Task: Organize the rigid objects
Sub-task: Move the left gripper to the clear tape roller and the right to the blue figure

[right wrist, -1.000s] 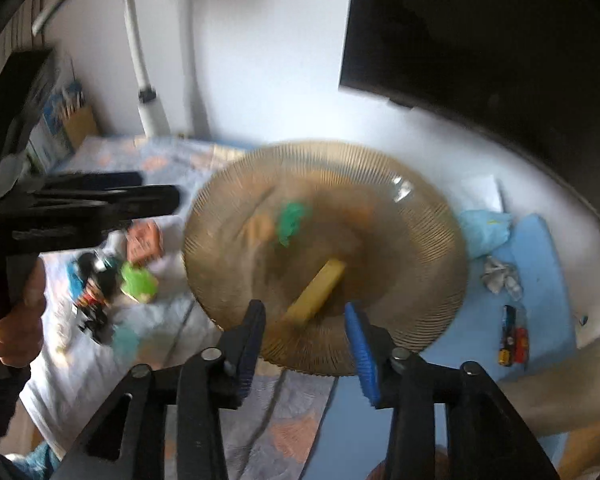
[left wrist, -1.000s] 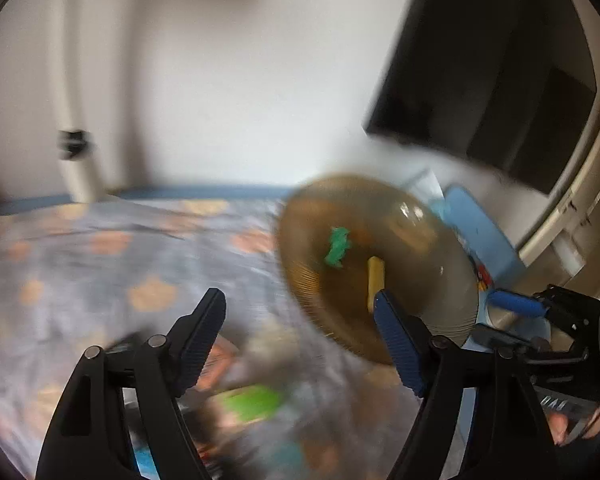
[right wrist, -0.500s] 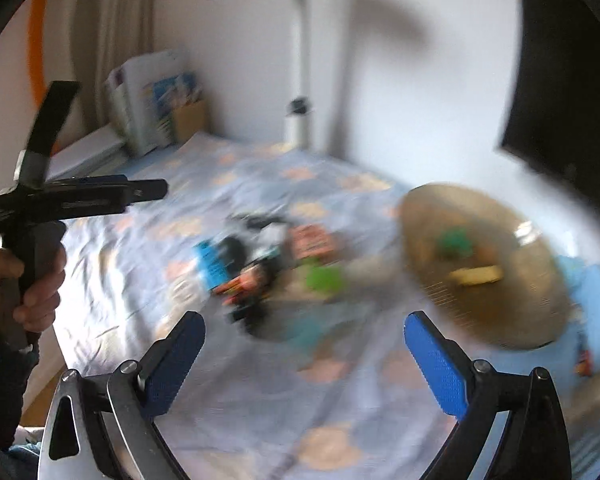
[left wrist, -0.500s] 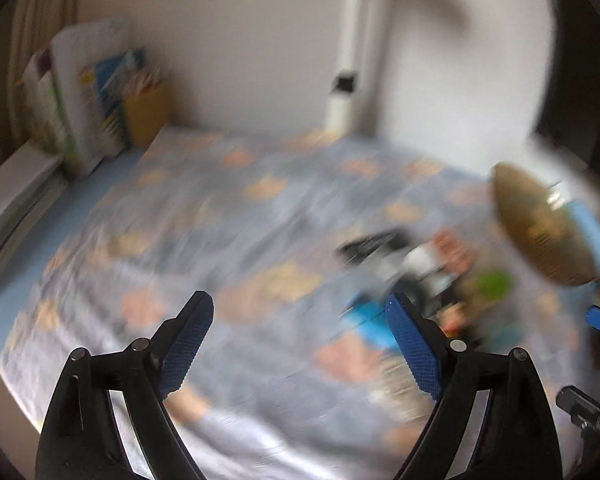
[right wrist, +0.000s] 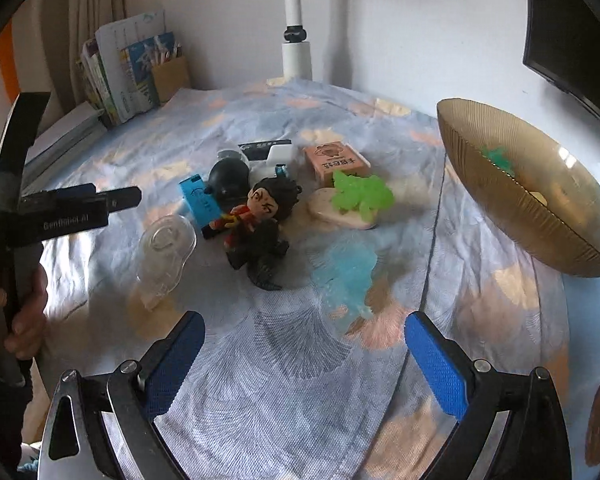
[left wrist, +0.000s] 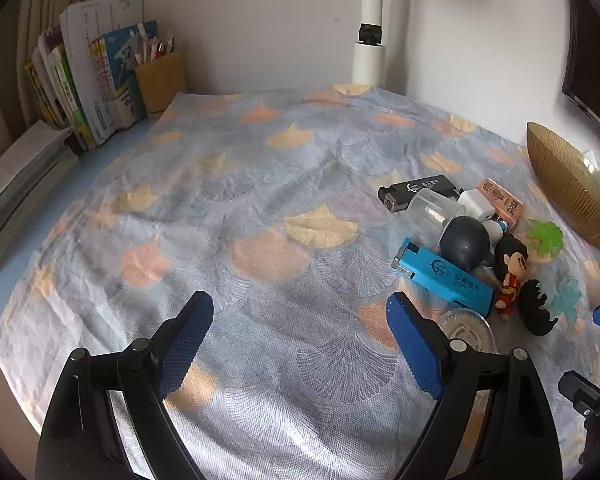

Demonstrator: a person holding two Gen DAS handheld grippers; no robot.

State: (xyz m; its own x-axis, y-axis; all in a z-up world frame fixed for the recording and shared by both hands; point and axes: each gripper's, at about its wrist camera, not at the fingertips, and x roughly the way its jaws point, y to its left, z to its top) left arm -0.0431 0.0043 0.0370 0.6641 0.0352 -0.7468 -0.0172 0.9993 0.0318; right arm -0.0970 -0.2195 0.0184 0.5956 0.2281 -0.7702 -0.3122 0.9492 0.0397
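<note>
A pile of small things lies on a patterned cloth [left wrist: 260,208]: a blue device [left wrist: 446,278], a black device [left wrist: 418,192], a pink box [right wrist: 336,162], a red-clothed figurine [right wrist: 260,208], a green toy [right wrist: 360,194], a pale-blue toy [right wrist: 350,272], a black toy [right wrist: 260,264] and a clear plastic piece [right wrist: 166,248]. An amber glass bowl [right wrist: 520,200] stands right of the pile with a green toy [right wrist: 498,158] inside. My left gripper [left wrist: 298,308] hangs open over bare cloth, left of the pile. My right gripper [right wrist: 304,326] is open in front of the pale-blue toy, holding nothing.
Books [left wrist: 88,80] and a brown pen holder [left wrist: 160,78] stand at the back left. A white lamp pole [left wrist: 370,24] rises at the back wall. A dark screen [right wrist: 572,20] hangs at the upper right. A hand [right wrist: 24,320] grips the left gripper's handle.
Both views have swung from the amber bowl leftwards and down to the cloth and the pile. The right jaws have spread wide; the left jaws have widened a little.
</note>
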